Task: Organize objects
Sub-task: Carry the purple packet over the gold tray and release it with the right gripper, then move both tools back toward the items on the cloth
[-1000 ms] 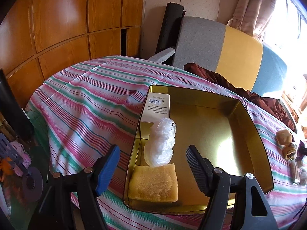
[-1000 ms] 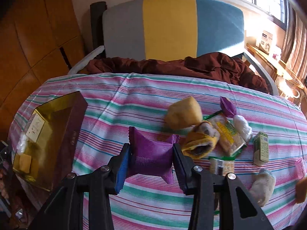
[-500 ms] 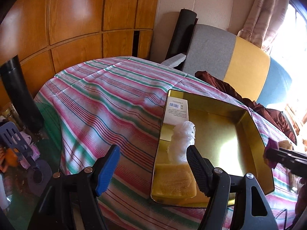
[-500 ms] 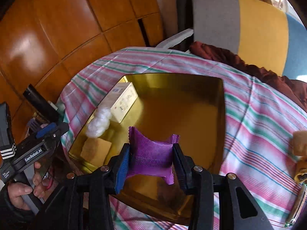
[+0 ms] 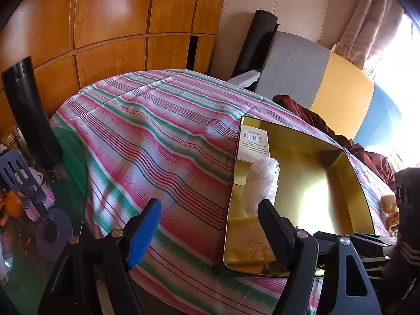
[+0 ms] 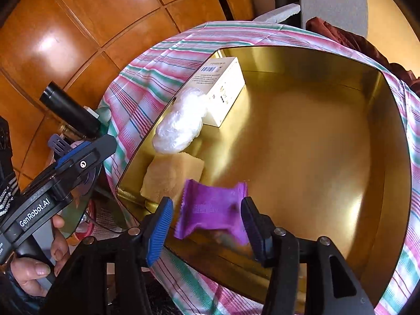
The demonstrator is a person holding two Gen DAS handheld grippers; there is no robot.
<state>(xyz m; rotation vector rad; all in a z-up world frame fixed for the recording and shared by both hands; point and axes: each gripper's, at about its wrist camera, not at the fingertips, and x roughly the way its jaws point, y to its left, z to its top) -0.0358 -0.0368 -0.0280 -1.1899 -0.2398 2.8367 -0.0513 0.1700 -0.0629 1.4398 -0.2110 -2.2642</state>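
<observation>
A gold tray (image 6: 302, 144) lies on the striped tablecloth (image 5: 157, 136). Along its left side sit a white box (image 6: 223, 89), a crumpled clear plastic bag (image 6: 181, 120) and a yellow sponge (image 6: 173, 176). My right gripper (image 6: 207, 204) hovers over the tray's near left corner. Its jaws are opening, and a purple packet (image 6: 212, 210) hangs loose between them, free of the pads. My left gripper (image 5: 210, 204) is over the cloth at the tray's (image 5: 328, 183) left rim. Its jaws are also opening, with nothing between them. A hand holds it in the right wrist view (image 6: 78, 157).
A black cylinder (image 5: 29, 115) and kitchen clutter with a purple spatula (image 5: 18, 173) stand off the table's left edge. A grey, yellow and blue chair back (image 5: 315, 73) with brown cloth (image 5: 309, 115) lies behind. Snacks (image 5: 388, 202) lie right of the tray.
My right gripper swung from the snack pile to the tray with the purple packet, then its jaws parted and the packet came loose. My left gripper shifted left, off the tray.
</observation>
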